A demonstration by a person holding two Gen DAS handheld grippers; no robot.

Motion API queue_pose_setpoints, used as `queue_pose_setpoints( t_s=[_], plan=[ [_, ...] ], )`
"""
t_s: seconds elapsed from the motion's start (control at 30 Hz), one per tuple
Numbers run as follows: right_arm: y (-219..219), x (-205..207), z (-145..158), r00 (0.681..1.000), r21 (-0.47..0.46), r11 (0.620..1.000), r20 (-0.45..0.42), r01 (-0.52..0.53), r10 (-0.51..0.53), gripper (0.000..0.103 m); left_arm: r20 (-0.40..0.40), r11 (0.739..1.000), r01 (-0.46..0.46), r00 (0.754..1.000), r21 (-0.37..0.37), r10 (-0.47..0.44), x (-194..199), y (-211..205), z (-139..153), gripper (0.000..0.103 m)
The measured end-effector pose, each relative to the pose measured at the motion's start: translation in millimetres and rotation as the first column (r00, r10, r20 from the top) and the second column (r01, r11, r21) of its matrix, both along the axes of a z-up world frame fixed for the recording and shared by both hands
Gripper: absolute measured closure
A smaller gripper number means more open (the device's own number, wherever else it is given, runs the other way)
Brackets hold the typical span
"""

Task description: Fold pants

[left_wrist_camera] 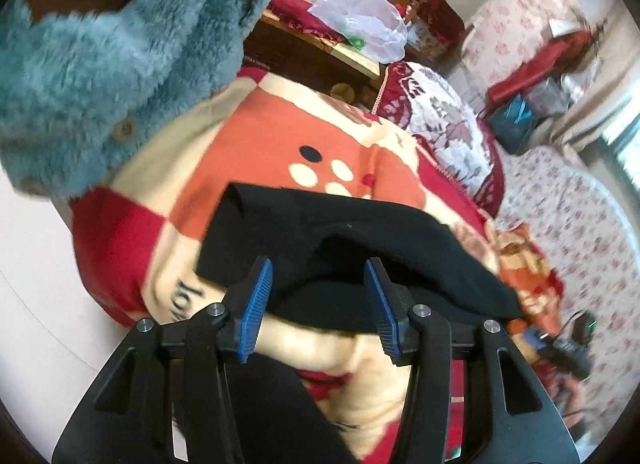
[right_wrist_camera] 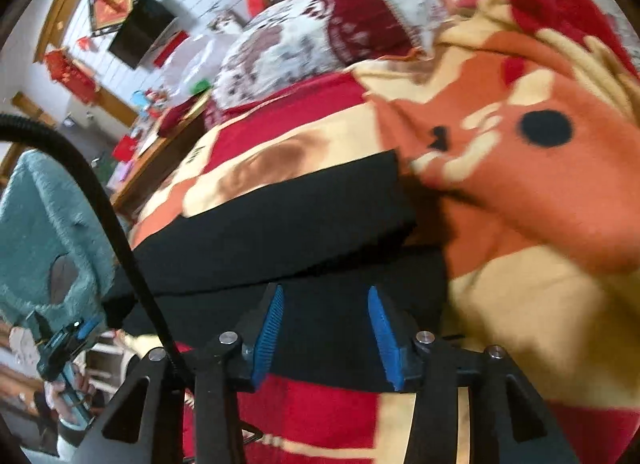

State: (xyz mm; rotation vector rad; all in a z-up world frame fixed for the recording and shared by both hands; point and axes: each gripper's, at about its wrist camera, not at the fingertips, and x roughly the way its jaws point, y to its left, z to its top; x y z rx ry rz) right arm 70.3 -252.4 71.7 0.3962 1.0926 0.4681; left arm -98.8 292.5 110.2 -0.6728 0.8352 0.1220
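I count one pair of black pants (left_wrist_camera: 320, 232), folded into layers on the bed's red, orange and cream blanket (left_wrist_camera: 256, 132), and two tools. My left hand-held gripper (left_wrist_camera: 318, 306) has its blue pads spread wide, nothing between them, just over the pants' near edge. My right hand-held gripper (right_wrist_camera: 326, 334) is equally wide above the pants (right_wrist_camera: 280, 224), gripping nothing. To the right in the right wrist view the blanket (right_wrist_camera: 540, 192) bunches up just beside the pants' end; the near side lies flatter. One patterned pillow (left_wrist_camera: 444, 120) sits beyond, a teal fleece sleeve (left_wrist_camera: 100, 76) at left, a white plastic bag (left_wrist_camera: 364, 24) on a wooden cabinet behind.
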Motion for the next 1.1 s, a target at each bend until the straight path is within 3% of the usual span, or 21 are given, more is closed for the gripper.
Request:
queue_pose_setpoints(
  t_s=[0.1, 0.17, 0.2, 0.5, 0.77, 1.03, 1.1],
  plan=[
    [11.8, -4.1, -7.6, 1.0, 0.063, 0.998, -0.024, -0.013, 0.014, 0.06, 0.016, 0.996, -0.04, 0.999, -0.08, 0.042, -0.1, -7.4, -1.3, 0.055],
    [14.7, -4.2, -14.3, 0.999, 0.1, 0.995, -0.039, 0.011, -0.007, 0.057, 0.03, 0.993, -0.067, 0.997, -0.1, 0.07, 3.3, -16.5, -0.8, 0.041],
    [13.4, -5.1, -17.4, 0.999, 0.114, 0.993, -0.047, 0.027, -0.022, 0.056, 0.045, 0.991, -0.086, 0.995, -0.101, 0.091, 5.5, -21.6, -0.1, 0.039],
    [-7.0, 8.3, -43.5, 0.973, 0.257, 0.945, -0.162, 0.204, -0.166, 0.056, -0.017, 0.983, -0.139, 0.99, -0.118, 0.138, 47.7, -53.3, -24.3, 0.039],
    [14.9, 31.3, -54.7, 0.971, 0.243, 0.95, -0.184, 0.195, -0.152, 0.056, -0.048, 0.98, -0.167, 0.986, -0.111, 0.162, 73.5, -59.5, -37.7, 0.039],
    [12.2, 45.2, -66.7, 0.966, 0.281, 0.932, -0.184, 0.228, -0.181, 0.056, -0.075, 0.974, -0.19, 0.98, -0.12, 0.182, 89.5, -61.2, -52.1, 0.039],
    [10.4, 45.9, -66.9, 0.964, 0.268, 0.932, -0.173, 0.245, -0.203, 0.071, -0.069, 0.969, -0.201, 0.979, -0.144, 0.192, 92.3, -60.0, -53.1, 0.039]
  ],
)
